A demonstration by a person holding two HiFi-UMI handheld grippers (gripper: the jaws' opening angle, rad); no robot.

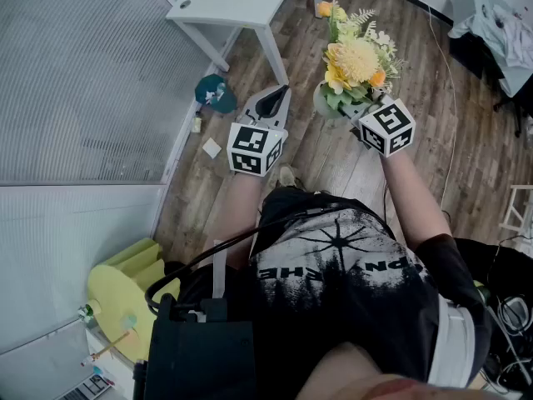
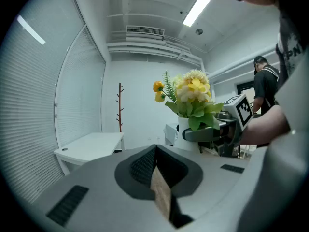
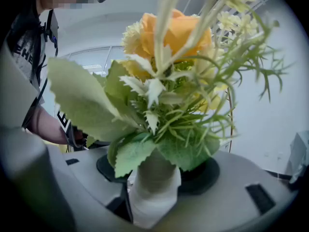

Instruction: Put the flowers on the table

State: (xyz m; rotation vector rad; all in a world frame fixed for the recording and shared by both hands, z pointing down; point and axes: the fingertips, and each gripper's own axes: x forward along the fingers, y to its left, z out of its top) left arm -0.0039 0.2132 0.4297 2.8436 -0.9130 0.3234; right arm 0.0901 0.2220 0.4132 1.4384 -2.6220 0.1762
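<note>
A bunch of yellow and orange flowers (image 1: 356, 57) with green leaves stands in a white vase (image 3: 153, 190). My right gripper (image 1: 354, 111) is shut on the vase, holding it upright in the air above the wooden floor. The same flowers (image 2: 190, 98) and the right gripper (image 2: 212, 134) show in the left gripper view. To the left of the flowers my left gripper (image 1: 271, 100) is shut with nothing between its jaws. The white table (image 1: 225, 7) stands ahead at upper left, with its top (image 2: 91, 146) bare.
A teal object (image 1: 215, 94) and a small white scrap (image 1: 211, 147) lie on the floor by the table leg. A yellow stool (image 1: 125, 294) sits at lower left. Window blinds (image 1: 75, 73) fill the left. Another person (image 2: 264, 88) stands far right. A coat stand (image 2: 119, 108) is by the wall.
</note>
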